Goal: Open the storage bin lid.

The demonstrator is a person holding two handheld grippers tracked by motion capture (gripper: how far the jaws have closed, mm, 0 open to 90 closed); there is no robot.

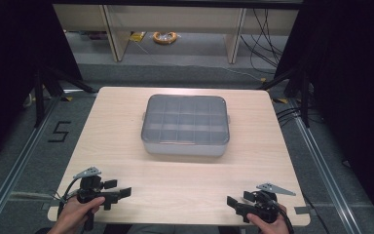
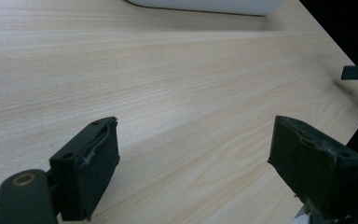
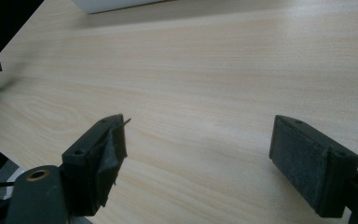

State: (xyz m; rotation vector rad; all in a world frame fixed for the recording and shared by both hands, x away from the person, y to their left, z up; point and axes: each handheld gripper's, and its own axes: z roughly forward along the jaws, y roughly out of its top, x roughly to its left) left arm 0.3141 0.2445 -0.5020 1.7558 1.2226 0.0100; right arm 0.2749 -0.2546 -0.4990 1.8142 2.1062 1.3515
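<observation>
Left hand: a person's left hand (image 1: pixel 74 214) is coming in over the near edge of the tabletop, close to the near left corner, and is holding a black two-jaw tool.
Left gripper: the left gripper (image 1: pixel 121 192) is lying low over the tabletop near that corner, pointing toward the right side; its jaws are standing wide apart with nothing between them, so it is released. In the left gripper view bare wood is showing between the two black pads (image 2: pixel 93 175).
Right hand: the right hand (image 1: pixel 269 222) is resting at the near edge, close to the near right corner.
Right gripper: the right gripper (image 1: pixel 233 202) is pointing toward the left side, facing the other tool across the near edge, well apart from it. Its jaws are also standing wide apart and gripping nothing; the right gripper view is showing bare wood between its pads (image 3: pixel 303 163).
Table: the light wooden table (image 1: pixel 126 161) is carrying both tools and one container.
Box: a grey plastic box (image 1: pixel 186 126) with a see-through lid is sitting at the middle of the tabletop, well away from both tools. Through the lid a grid of compartments is showing; what is lying in them cannot be told.
Floor: beyond the far edge a grey floor (image 1: pixel 195 58) is stretching away, with a yellow coil (image 1: pixel 165 37) lying on it.
</observation>
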